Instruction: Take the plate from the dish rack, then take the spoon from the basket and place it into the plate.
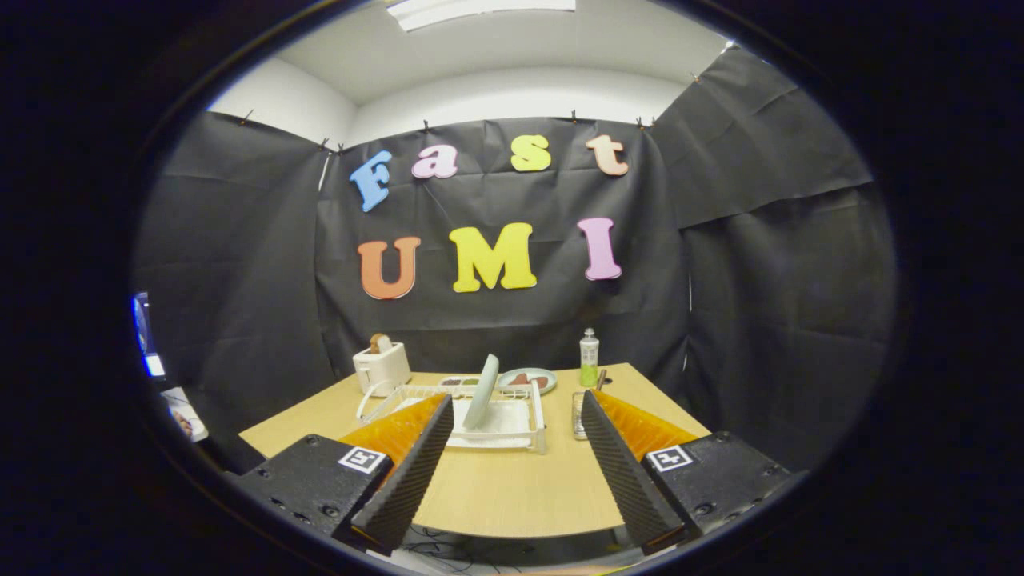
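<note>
A pale green plate [482, 391] stands on edge in the white wire dish rack [531, 433] in the middle of the wooden table [512, 496]. A small metal basket [578, 415] sits to the right of the rack, just behind my right finger; a dark handle [601, 378] sticks up from it, and I cannot make out the spoon clearly. My gripper [514, 400] is open, held back near the table's front edge, with nothing between its fingers. The rack and plate lie beyond the fingertips.
A white toaster [382, 367] with bread in it stands at the table's back left. A second plate with food [528, 379] lies behind the rack, and a bottle of green liquid [589, 359] stands at the back right. Bare tabletop stretches in front of the rack.
</note>
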A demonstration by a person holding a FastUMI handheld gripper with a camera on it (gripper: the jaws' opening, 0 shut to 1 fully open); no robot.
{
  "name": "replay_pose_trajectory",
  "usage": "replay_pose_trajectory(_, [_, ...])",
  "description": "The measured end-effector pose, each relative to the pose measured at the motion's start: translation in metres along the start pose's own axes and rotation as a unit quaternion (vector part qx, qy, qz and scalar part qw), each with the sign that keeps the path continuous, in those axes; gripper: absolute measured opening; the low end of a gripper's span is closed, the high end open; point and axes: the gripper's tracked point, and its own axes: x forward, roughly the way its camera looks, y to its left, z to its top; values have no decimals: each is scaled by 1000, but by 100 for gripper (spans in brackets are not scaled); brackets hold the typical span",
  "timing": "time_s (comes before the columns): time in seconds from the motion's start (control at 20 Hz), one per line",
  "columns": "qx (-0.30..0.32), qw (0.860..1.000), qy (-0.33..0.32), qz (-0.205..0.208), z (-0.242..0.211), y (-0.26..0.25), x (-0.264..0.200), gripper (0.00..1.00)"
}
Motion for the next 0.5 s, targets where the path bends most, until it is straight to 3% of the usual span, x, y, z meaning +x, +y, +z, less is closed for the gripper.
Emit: replay_pose_trajectory(0.5, [-26,995,88,-29,9,1,108,98])
